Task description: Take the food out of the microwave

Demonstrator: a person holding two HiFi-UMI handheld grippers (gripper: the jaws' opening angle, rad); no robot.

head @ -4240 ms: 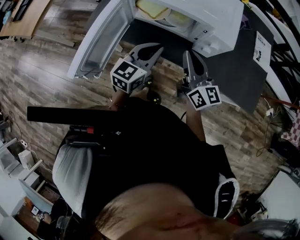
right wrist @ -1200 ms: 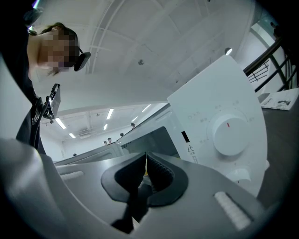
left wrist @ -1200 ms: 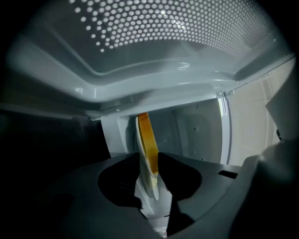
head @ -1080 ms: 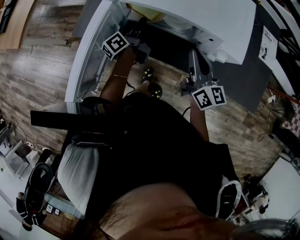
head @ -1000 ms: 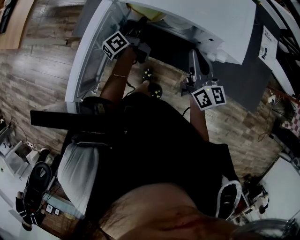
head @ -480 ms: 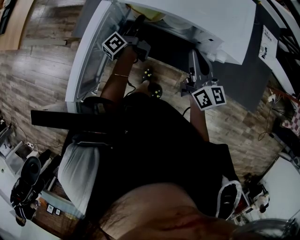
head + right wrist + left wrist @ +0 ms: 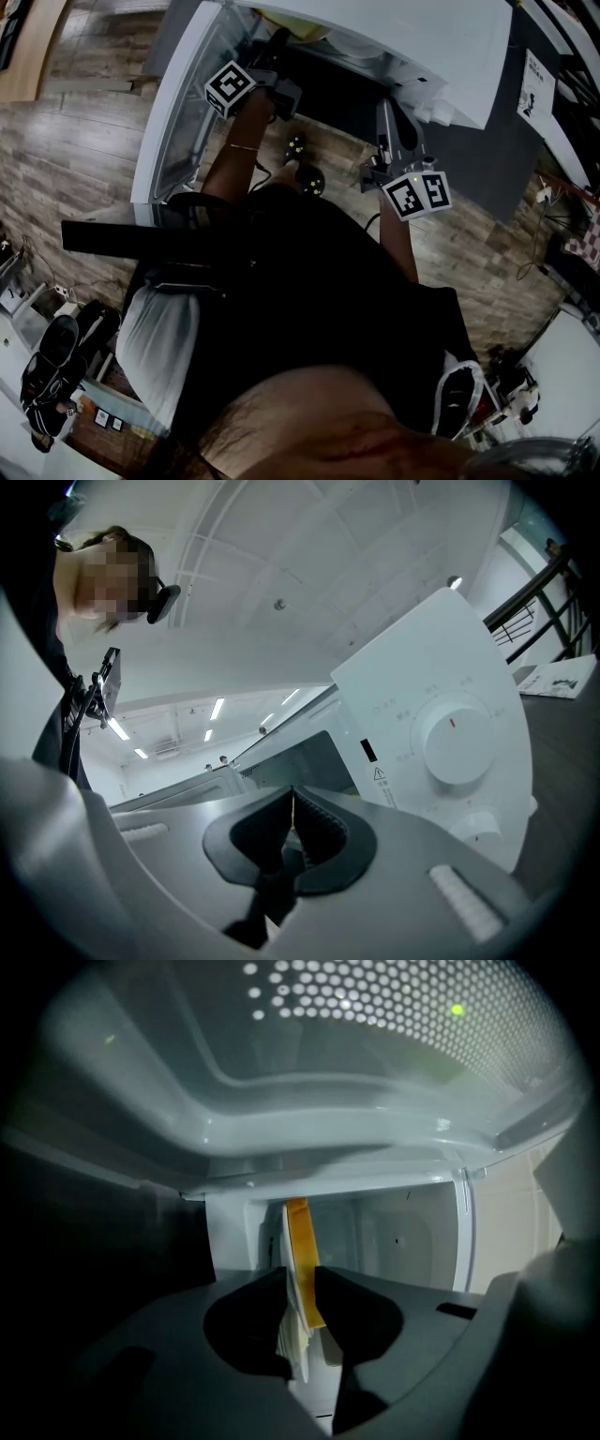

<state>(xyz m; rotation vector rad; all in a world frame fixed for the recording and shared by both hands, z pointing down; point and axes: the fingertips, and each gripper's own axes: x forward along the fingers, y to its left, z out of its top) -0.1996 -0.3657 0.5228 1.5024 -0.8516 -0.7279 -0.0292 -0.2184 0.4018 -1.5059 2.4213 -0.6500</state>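
Grasp step: your left gripper has its jaws closed on the plate, with the yellow food aboard, inside the microwave; your right gripper is closed tight, empty, outside. Next, I judge: draw the plate out level.

Through the head camera I look down on a wood-plank floor in grey-brown tones, with a pale wooden board at the upper left corner. A dark grey tabletop runs along the right, and a printed sheet of paper lies on it. Loose cables trail over the floor at the right edge. In the right gripper view a white ceiling carries strip lights, and a black railing crosses the upper right
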